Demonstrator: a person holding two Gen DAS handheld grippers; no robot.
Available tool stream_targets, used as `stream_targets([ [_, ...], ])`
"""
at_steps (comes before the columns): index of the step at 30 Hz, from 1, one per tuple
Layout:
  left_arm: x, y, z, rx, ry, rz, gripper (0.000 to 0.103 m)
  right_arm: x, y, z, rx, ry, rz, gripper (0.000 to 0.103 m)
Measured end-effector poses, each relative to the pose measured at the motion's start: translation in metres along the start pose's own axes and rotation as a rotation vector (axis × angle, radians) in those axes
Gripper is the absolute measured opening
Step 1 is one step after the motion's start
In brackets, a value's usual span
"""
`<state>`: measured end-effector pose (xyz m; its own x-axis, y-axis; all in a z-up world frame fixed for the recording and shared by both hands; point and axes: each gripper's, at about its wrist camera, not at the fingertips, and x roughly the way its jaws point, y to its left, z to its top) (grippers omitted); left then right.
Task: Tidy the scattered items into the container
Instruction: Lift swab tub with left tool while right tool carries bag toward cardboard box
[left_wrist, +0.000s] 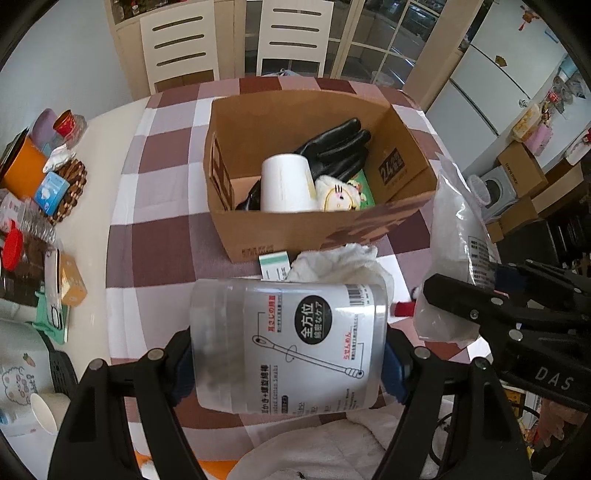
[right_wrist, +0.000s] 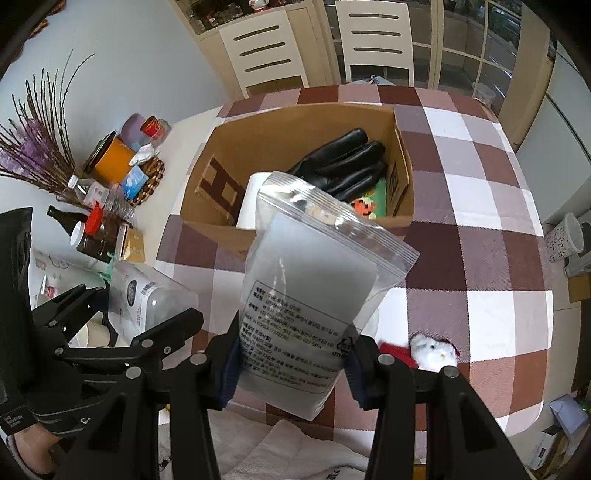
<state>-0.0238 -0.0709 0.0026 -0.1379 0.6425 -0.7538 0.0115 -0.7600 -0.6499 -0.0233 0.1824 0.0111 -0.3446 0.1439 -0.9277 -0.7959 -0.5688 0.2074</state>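
Held crosswise between the left tongs (left_wrist: 288, 363): clear swab tub (left_wrist: 288, 343), long axis side to side, pads pressing both ends. Held between the right tongs (right_wrist: 291, 363): zip bag (right_wrist: 310, 288) of white contents, standing up from the pads, zip end tilted forward toward the box. Just ahead of the left tongs, on the checked cloth (left_wrist: 162, 251): white towel (left_wrist: 340, 264) and small green-edged card (left_wrist: 275, 264), both against the box's near wall. Beside the right tongs, to their right: small white plush (right_wrist: 432, 349). Straight ahead of both, about equally near: open cardboard box (left_wrist: 295, 229), holding black glove (left_wrist: 332, 147), white roll (left_wrist: 284, 184), cat plush (left_wrist: 340, 197). Writing: tub label "全方位", "Cotton Swabs"; box flap "24"; right tongs body "DAS"; bag print too small to read.
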Motion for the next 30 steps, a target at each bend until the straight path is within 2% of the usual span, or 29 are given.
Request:
stream_targets([
  [13, -0.007, 0.006, 0.040, 0.004, -0.046, -0.015, 0.079, 0.002, -0.003, 0.037, 0.040, -0.019, -0.022, 0.048],
  [30, 0.010, 0.017, 0.084, -0.024, -0.056, -0.010, 0.079, 0.011, -0.012, 0.082, 0.058, -0.028, -0.045, 0.048],
])
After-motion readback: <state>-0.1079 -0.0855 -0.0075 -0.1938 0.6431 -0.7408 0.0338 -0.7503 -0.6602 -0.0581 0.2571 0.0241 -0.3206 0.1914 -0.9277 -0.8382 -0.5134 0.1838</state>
